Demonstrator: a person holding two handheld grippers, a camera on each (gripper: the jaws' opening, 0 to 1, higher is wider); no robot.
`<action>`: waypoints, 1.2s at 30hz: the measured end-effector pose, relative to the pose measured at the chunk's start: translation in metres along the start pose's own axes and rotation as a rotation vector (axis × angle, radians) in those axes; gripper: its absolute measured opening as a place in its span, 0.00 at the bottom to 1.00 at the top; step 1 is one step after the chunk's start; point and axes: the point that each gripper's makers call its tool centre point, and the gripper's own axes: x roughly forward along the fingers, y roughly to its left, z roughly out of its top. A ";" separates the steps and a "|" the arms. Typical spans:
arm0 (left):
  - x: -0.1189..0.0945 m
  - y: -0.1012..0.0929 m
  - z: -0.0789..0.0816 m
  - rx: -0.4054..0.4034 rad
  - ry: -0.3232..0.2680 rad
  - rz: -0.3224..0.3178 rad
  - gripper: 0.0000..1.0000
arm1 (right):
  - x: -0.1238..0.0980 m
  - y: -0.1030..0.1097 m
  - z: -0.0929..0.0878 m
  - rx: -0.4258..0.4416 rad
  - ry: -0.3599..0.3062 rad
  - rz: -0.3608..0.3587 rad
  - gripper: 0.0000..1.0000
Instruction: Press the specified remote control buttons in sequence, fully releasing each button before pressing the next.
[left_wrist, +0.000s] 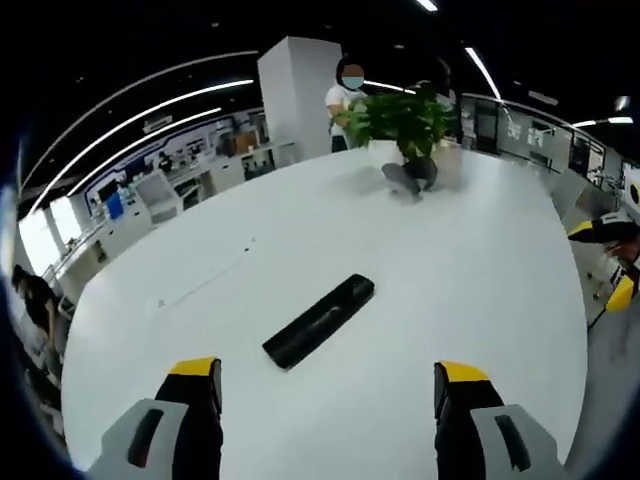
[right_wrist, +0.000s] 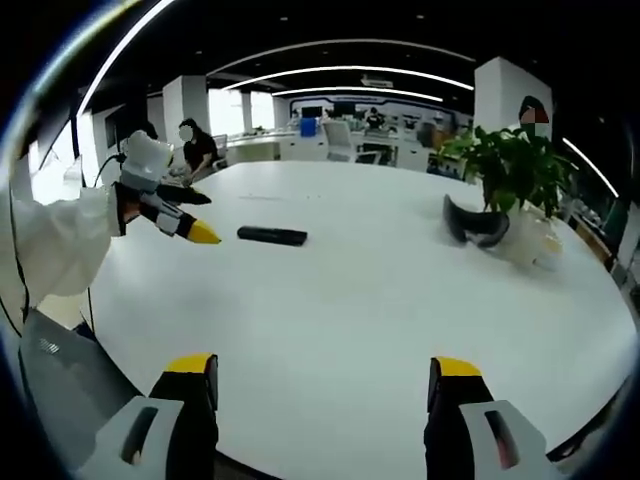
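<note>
A long black remote control (left_wrist: 320, 320) lies on the white round table (left_wrist: 470, 270), slanted, a little ahead of my left gripper (left_wrist: 330, 385). The left jaws stand wide apart with nothing between them. In the right gripper view the remote control (right_wrist: 272, 235) is small and far off at the left middle of the table (right_wrist: 380, 300). My right gripper (right_wrist: 325, 380) hovers open over the near table edge. The left gripper (right_wrist: 185, 225), held by a white-sleeved arm (right_wrist: 60, 240), comes in from the left with its yellow tips near the remote.
A potted green plant (left_wrist: 400, 120) and a dark curved object (left_wrist: 408, 177) stand at the table's far side; the plant (right_wrist: 515, 170) and the dark object (right_wrist: 475, 225) also sit at the right of the right gripper view. A person (left_wrist: 345, 100) stands behind the plant. Desks and seated people ring the room.
</note>
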 end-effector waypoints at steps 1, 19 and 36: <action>0.003 0.001 0.000 0.009 0.004 -0.004 0.88 | 0.000 0.000 0.000 -0.001 0.000 0.000 0.86; 0.053 0.018 -0.012 0.175 0.175 -0.162 0.71 | 0.001 -0.002 -0.001 0.000 0.010 -0.007 0.86; 0.083 0.023 -0.018 0.284 0.307 -0.224 0.64 | 0.002 -0.005 -0.005 -0.002 0.027 -0.022 0.86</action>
